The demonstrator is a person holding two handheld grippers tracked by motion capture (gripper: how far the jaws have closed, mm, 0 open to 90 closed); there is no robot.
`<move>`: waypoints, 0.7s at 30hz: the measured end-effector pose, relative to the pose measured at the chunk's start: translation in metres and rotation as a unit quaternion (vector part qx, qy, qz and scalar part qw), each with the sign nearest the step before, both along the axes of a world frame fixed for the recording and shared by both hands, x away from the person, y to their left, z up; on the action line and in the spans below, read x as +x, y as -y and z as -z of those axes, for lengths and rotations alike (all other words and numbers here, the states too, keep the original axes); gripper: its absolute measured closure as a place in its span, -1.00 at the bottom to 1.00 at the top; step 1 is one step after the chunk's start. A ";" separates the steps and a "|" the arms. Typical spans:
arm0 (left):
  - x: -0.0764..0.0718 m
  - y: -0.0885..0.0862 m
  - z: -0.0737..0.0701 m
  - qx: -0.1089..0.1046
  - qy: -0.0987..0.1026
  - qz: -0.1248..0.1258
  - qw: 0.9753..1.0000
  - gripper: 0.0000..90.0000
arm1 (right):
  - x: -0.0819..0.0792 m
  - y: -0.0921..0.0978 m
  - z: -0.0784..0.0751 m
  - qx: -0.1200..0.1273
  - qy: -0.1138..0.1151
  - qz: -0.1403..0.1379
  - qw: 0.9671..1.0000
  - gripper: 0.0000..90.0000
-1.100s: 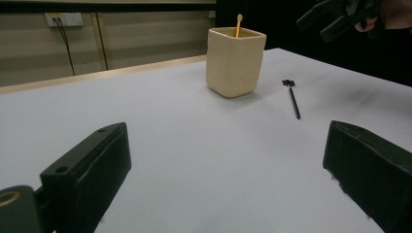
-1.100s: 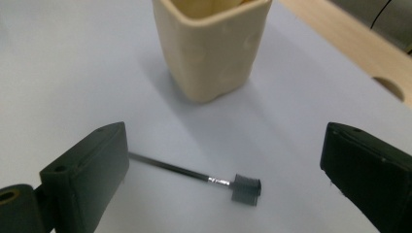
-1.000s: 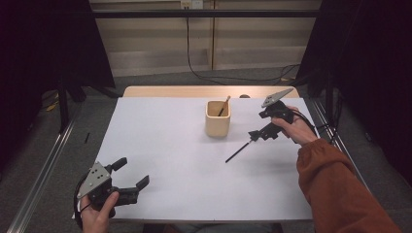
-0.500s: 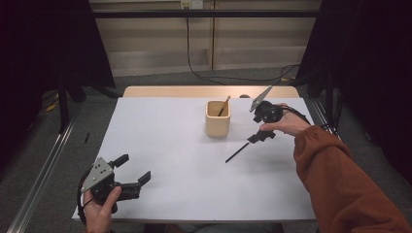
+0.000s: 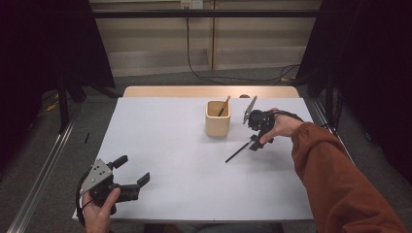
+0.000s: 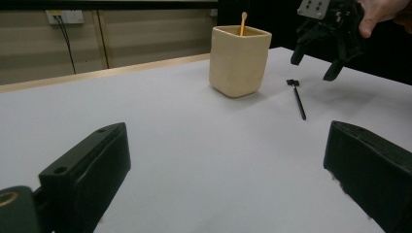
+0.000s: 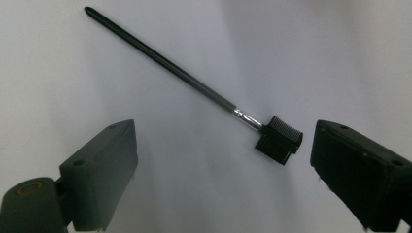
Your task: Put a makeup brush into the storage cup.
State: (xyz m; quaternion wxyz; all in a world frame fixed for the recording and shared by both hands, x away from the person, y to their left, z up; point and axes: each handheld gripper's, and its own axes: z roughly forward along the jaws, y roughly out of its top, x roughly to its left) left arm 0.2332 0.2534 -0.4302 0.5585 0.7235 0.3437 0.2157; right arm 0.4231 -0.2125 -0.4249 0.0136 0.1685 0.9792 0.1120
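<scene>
Your right gripper hangs just above the brow brush, jaws spread wide and holding nothing; in the right gripper view the brush lies flat on the white table cover between the two jaws, its comb head closest to the right jaw and its thin black handle running away toward the upper left. On the table it sits right of centre, just to the right and a little nearer you than the tan cup, apart from it, the handle pointing toward your near left. The cup stands upright in the far middle of the table and already has one wooden stick leaning inside, so one item looks stowed, while the brush looks to be the one left to go in, and it is not yet gripped. What remains, as I judge it, is to lower onto the brush, close on it near the head or the metal ferrule, lift it and stand it in the cup. Your left gripper is at the near left corner, well apart from all this, jaws also wide and empty; from its view you can see the cup, the brush and your right gripper above it.
</scene>
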 end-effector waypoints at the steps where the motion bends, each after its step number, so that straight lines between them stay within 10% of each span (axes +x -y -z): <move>1: 0.000 0.000 0.000 0.002 0.002 0.001 1.000 -0.93 | 0.000 0.000 0.000 0.000 0.000 0.000 1.000 -0.77; 21: 0.001 0.004 0.000 0.010 0.005 0.020 1.000 -0.94 | 0.007 -0.016 0.023 -0.016 0.009 -0.034 0.999 -0.16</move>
